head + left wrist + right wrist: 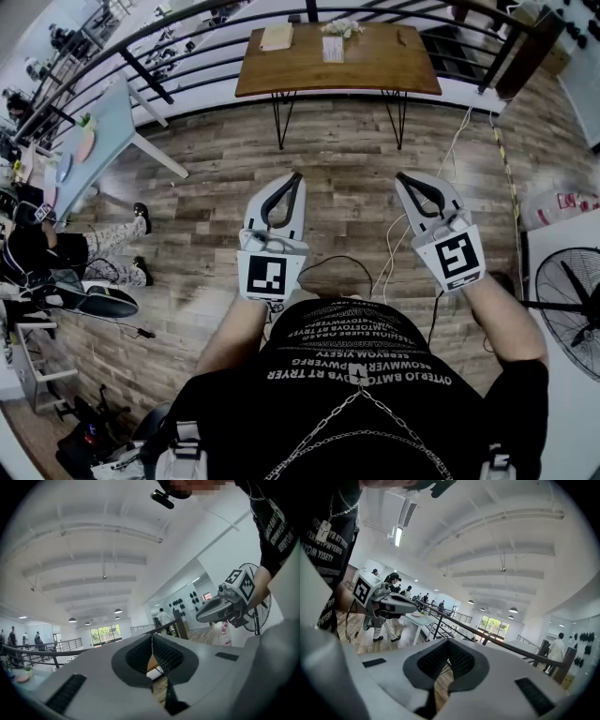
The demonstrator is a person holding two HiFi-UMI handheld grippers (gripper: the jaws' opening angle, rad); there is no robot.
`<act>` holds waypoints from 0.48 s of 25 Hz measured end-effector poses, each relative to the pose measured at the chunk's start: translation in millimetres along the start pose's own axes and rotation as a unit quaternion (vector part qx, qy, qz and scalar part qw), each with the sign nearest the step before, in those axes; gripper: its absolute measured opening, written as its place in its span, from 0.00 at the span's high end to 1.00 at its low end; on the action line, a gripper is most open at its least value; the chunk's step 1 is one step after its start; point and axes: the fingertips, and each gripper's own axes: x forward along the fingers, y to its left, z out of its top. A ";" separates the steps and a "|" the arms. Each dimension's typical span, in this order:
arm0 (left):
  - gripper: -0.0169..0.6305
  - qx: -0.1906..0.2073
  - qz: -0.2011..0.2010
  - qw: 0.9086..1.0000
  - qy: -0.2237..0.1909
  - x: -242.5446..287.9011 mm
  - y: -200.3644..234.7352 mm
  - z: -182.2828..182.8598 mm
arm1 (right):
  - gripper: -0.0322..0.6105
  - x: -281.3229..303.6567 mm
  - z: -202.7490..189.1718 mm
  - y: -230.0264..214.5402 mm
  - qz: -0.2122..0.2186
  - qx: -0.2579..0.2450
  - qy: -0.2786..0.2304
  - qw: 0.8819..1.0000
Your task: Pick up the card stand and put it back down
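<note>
On the wooden table at the far side stands a small white card-like thing, possibly the card stand; it is too small to tell. Beside it lie a tan sheet and a pale crumpled item. Both grippers hang over the floor well short of the table, pointing toward it. My left gripper is shut with nothing between its pads, which meet in its own view. My right gripper is also shut and empty. Each gripper shows in the other's view, the right gripper and the left gripper.
A dark railing runs behind the wooden table. A light blue table stands at the left, with a seated person's legs near it. A fan is at the right, and cables trail across the wood floor.
</note>
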 end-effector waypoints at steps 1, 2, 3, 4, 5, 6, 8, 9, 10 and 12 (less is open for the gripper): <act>0.93 0.002 0.001 1.000 0.002 -0.1 -1.4 -1.6 | 0.93 0.0 -0.3 -3.0 -0.008 0.014 -0.006 1.000; 0.93 0.003 0.002 1.000 0.004 -0.3 -2.3 -3.1 | 0.93 -0.3 -0.8 -5.6 -0.016 0.028 -0.012 0.999; 0.93 0.003 0.004 1.000 0.006 -0.7 -2.8 -4.5 | 0.93 -1.0 -2.0 -7.5 -0.025 0.040 -0.016 0.999; 0.93 0.003 0.005 1.000 0.008 -1.4 -2.9 -5.6 | 0.93 -2.2 -4.0 -8.3 -0.034 0.048 -0.019 0.998; 0.93 0.003 0.006 1.000 0.010 -2.2 -3.0 -6.3 | 0.93 -3.8 -6.4 -8.0 -0.042 0.053 -0.020 0.998; 0.93 0.005 0.006 1.000 0.011 -3.1 -3.1 -6.8 | 0.93 -5.7 -8.8 -6.8 -0.049 0.055 -0.019 0.997; 0.93 0.008 0.009 1.000 0.011 -5.5 -3.5 -7.6 | 0.93 -9.8 -13.2 -4.2 -0.057 0.063 -0.016 0.996; 0.93 0.007 0.011 1.000 0.012 -6.6 -3.1 -8.1 | 0.93 -11.9 -14.5 -4.2 -0.059 0.071 -0.015 0.996; 0.93 0.004 0.014 1.000 0.013 -7.3 -2.3 -8.6 | 0.93 -14.3 -15.0 -6.2 -0.064 0.081 -0.016 0.995; 0.93 0.004 0.017 1.000 0.015 -7.2 -1.1 -9.6 | 0.93 -21.1 -16.3 -14.2 -0.080 0.109 -0.022 0.991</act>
